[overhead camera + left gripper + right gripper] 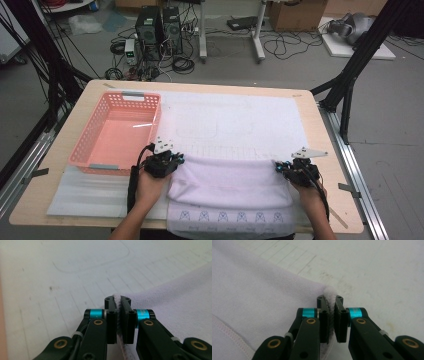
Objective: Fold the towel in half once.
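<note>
A pale lilac towel (230, 182) lies folded across the near middle of the table, its far fold edge running left to right. My left gripper (167, 161) is shut on the towel's far left corner (119, 315), the cloth pinched between the jaws. My right gripper (289, 167) is shut on the far right corner (331, 312) in the same way. In the left gripper view the towel (175, 307) spreads to the right; in the right gripper view the towel (257, 302) spreads to the left, with a stitched hem at the lower left.
A white mat with printed outlines (235, 120) covers the tabletop. A pink plastic basket (116, 131) stands at the left, close to my left gripper. Computers and cables (160, 30) sit on the floor beyond the table's far edge.
</note>
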A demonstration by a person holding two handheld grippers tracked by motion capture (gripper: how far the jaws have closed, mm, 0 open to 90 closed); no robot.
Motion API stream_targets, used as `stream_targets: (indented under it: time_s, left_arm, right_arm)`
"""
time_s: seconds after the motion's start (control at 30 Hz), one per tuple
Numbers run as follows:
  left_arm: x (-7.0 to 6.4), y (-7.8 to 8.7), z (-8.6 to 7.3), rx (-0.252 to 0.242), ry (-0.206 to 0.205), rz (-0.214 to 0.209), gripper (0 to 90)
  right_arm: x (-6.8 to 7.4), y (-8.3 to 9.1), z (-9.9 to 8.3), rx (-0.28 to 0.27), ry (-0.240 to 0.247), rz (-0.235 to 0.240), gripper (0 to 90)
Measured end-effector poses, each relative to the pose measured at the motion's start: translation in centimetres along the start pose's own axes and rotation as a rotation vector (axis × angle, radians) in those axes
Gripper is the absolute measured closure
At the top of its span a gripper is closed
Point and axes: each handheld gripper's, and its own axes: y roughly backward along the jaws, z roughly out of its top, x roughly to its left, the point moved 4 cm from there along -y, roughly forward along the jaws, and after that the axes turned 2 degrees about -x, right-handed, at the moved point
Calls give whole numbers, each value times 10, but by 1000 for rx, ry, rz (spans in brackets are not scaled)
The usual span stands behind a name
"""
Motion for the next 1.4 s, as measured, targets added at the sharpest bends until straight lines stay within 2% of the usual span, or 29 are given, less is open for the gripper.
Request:
stream_targets:
  time_s: [0.13,0.33,0.5,0.53,0.6,0.67,0.77,0.8,0.83,0.87,0.93,1.0,1.1,1.17,1.2,1.33,1.4]
  left_arm:
    - [6,-15,19,-3,2,39,847]
    - [22,-35,44,-21,39,89,847]
    - [31,-44,61,-75,44,127,847]
    - [33,-46,64,-78,41,125,846]
    - [37,-47,68,-113,42,127,846]
    - [38,-48,67,-108,60,119,845]
    - [34,-48,66,-118,12,77,826]
    - [32,-47,66,-135,-5,65,792]
    - [30,-45,65,-161,-18,52,708]
    - [29,-44,65,-176,-12,45,622]
    - [27,-41,62,-169,-5,29,545]
    - [26,-38,58,-158,1,7,513]
    - [20,-34,51,-91,4,-36,463]
    - [12,-30,45,-102,-45,-34,472]
    - [9,-29,43,-92,-58,-38,473]
    - [3,-30,30,-29,-89,-59,484]
    - [2,-31,23,9,-106,-46,493]
  right_arm:
    - [-14,-8,12,-32,-13,-29,848]
    - [-32,-18,34,-74,-62,-56,847]
    - [-39,-25,53,-106,-63,-91,845]
    - [-40,-27,56,-110,-63,-96,845]
    - [-43,-30,62,-124,-64,-105,845]
    - [-46,-33,66,-134,-77,-105,845]
    - [-47,-38,65,-123,-79,-110,833]
    - [-47,-40,64,-110,-77,-108,792]
    - [-47,-42,63,-100,-87,-103,705]
    - [-46,-42,62,-103,-93,-101,640]
    - [-45,-41,62,-112,-87,-103,547]
    - [-42,-38,63,-111,-77,-103,508]
    - [-36,-32,62,-103,-75,-74,452]
    - [-31,-29,60,-106,-69,-41,445]
    - [-29,-27,58,-102,-62,-36,445]
    - [-22,-22,48,-76,-41,22,475]
    - [-19,-21,43,-49,-28,28,510]
